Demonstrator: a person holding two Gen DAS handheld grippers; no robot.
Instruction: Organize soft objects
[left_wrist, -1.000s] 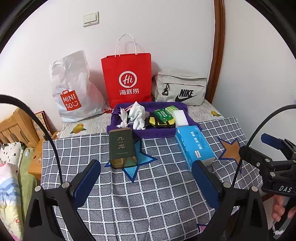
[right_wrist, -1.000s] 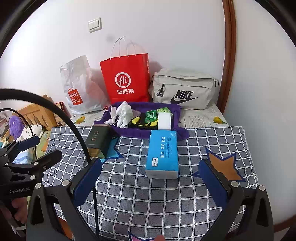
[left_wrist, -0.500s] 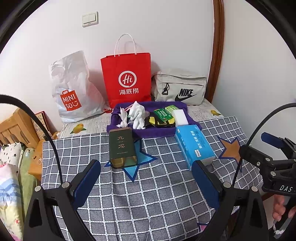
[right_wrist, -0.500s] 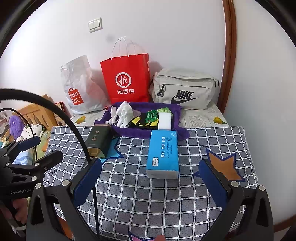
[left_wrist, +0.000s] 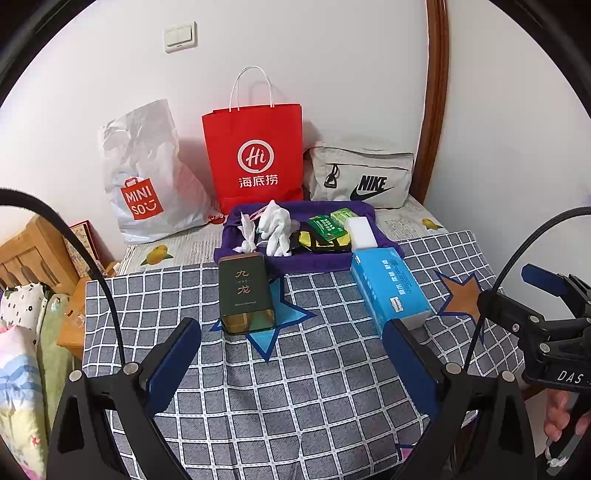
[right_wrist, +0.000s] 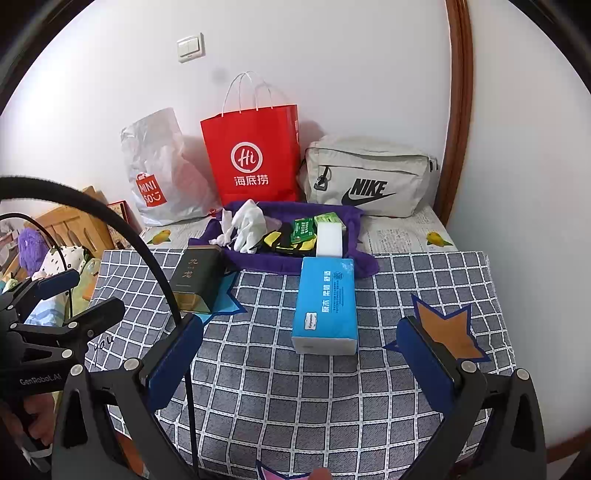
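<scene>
A purple cloth tray (left_wrist: 295, 260) (right_wrist: 280, 263) lies at the back of the checked tablecloth. In it are white gloves (left_wrist: 275, 227) (right_wrist: 248, 225), a yellow-black item (left_wrist: 319, 240), green packets (left_wrist: 327, 226) and a white sponge block (left_wrist: 361, 233) (right_wrist: 329, 240). A blue tissue pack (left_wrist: 388, 290) (right_wrist: 327, 304) lies in front of the tray, a dark green tin (left_wrist: 245, 293) (right_wrist: 194, 282) to its left. My left gripper (left_wrist: 291, 360) is open over the near cloth, holding nothing. My right gripper (right_wrist: 301, 356) is open too, just short of the tissue pack.
Against the wall stand a white Miniso bag (left_wrist: 147, 177), a red paper bag (left_wrist: 256, 155) and a grey Nike pouch (left_wrist: 364, 179). Wooden furniture (left_wrist: 33, 251) and bedding (left_wrist: 18, 369) are at the left. The table edge drops off at the right (right_wrist: 498, 302).
Almost nothing has changed; both grippers hold steady and stay open, with only a tiny drift of view.
</scene>
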